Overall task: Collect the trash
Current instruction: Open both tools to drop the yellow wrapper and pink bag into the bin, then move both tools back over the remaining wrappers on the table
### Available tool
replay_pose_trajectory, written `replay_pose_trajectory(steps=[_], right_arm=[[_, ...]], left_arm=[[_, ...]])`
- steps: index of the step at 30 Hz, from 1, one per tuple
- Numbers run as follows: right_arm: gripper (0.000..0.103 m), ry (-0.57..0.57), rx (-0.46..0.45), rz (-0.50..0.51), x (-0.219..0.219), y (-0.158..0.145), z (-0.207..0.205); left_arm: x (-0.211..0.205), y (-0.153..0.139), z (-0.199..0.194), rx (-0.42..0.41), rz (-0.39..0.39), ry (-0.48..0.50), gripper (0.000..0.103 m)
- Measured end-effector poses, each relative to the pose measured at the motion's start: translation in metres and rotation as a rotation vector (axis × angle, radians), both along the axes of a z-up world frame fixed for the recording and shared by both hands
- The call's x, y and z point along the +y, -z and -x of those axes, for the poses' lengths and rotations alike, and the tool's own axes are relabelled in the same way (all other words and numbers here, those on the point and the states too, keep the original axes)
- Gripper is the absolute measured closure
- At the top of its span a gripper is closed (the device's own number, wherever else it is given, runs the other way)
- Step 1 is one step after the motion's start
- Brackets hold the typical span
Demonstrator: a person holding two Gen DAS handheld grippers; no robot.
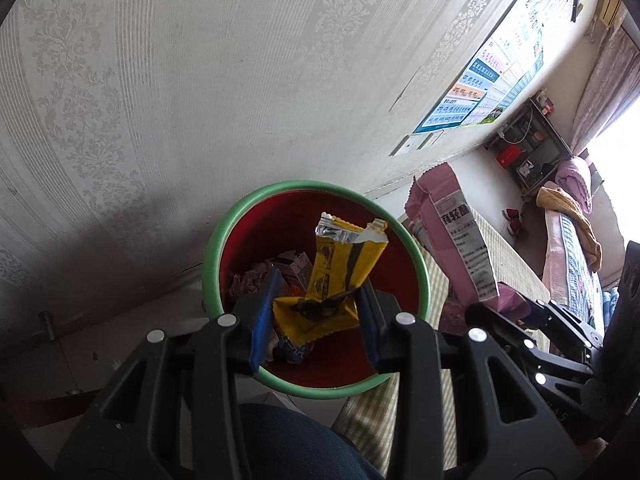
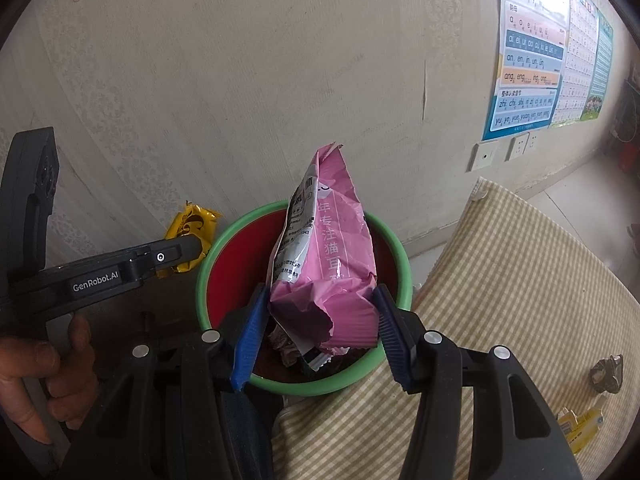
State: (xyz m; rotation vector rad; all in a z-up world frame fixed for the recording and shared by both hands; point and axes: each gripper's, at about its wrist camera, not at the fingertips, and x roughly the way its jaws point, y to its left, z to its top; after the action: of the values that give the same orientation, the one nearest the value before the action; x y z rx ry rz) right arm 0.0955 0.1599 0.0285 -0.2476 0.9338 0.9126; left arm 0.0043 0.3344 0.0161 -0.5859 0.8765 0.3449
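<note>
Right now the left gripper (image 1: 316, 316) has its blue fingers (image 1: 262, 320) pinched on the lower end of a torn yellow wrapper (image 1: 340, 264), held over the open red bin (image 1: 212, 264) with the green rim. Beside it, the right gripper (image 2: 320, 328) clamps its fingers (image 2: 250, 340) on a crumpled pink bag (image 2: 336, 248), which stands upright above the same bin. Crumpled scraps (image 1: 256, 280) lie in the bin's bottom. More litter (image 2: 608, 372) rests on the checked cloth (image 2: 500, 280) at right.
</note>
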Motion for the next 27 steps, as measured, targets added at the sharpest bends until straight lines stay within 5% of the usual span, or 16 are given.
replay_pose_trajectory(steps=[6,8,10,17,27], right_arm=[[0.049,-0.027,0.032,0.027,0.017,0.013,-0.004],[0.04,-0.022,0.027,0.042,0.02,0.016,-0.005],[0.029,-0.018,0.024,0.047,0.021,0.016,-0.004],[0.021,0.012,0.014,0.043,0.0,0.007,-0.001],[0.018,0.14,-0.013,-0.003,-0.073,-0.018,0.006]], left_arm=[[0.013,0.003,-0.006,-0.011,0.023,-0.004,0.063],[0.015,0.003,-0.006,-0.01,0.021,-0.009,0.042],[0.016,0.001,-0.003,-0.023,0.019,-0.031,0.032],[0.016,-0.004,0.006,-0.04,0.026,-0.07,0.008],[-0.035,-0.032,-0.002,-0.06,-0.014,0.03,0.006]])
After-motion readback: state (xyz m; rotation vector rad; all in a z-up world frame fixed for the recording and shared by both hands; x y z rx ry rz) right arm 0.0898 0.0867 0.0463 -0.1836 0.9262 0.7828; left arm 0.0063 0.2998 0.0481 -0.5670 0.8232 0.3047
